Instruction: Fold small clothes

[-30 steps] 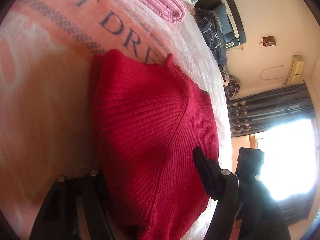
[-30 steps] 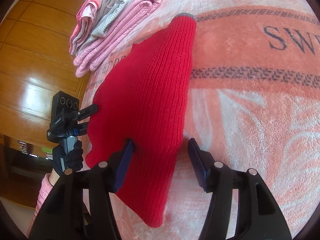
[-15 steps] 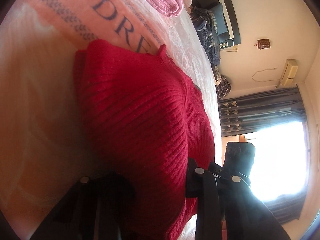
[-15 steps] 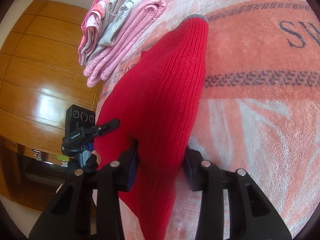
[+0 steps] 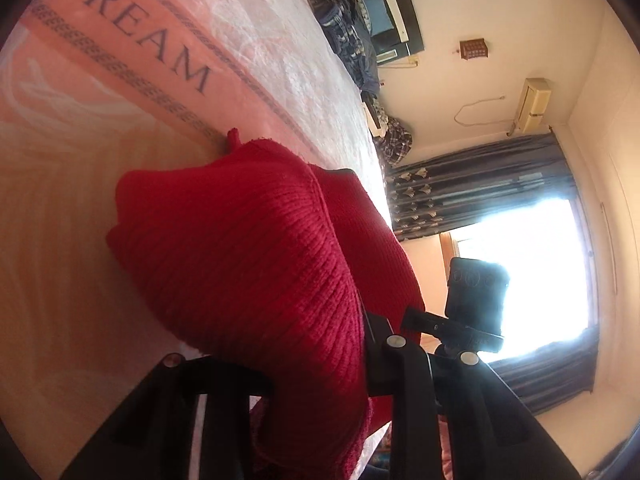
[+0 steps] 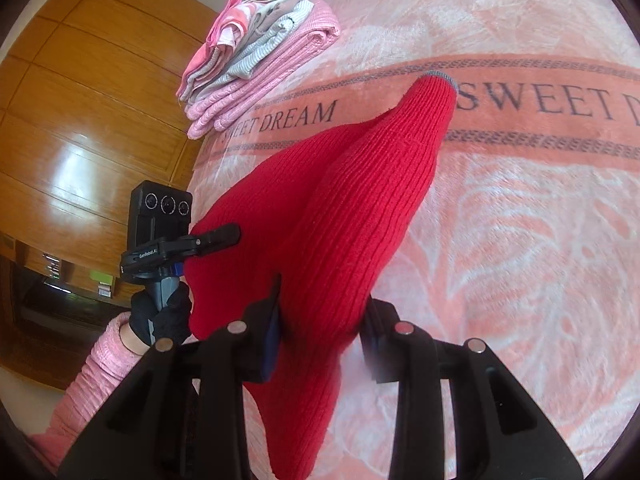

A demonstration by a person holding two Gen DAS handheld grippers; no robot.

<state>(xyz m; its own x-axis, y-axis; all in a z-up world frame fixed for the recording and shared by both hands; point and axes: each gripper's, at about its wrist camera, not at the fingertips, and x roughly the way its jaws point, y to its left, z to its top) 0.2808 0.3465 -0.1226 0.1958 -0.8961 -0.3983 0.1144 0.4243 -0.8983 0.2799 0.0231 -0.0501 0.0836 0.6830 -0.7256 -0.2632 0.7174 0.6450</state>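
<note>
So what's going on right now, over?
Both claws, left and right, shut on red sweater, lifting it off blanket. Nothing in the way.

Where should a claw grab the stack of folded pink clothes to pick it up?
Probably at the rounded folded edge of the stack of folded pink clothes, coming from the blanket side. There the layers wrap together into one bundle; the opposite side shows loose separate edges that could slip apart. Both claws are busy with the red sweater.
</note>
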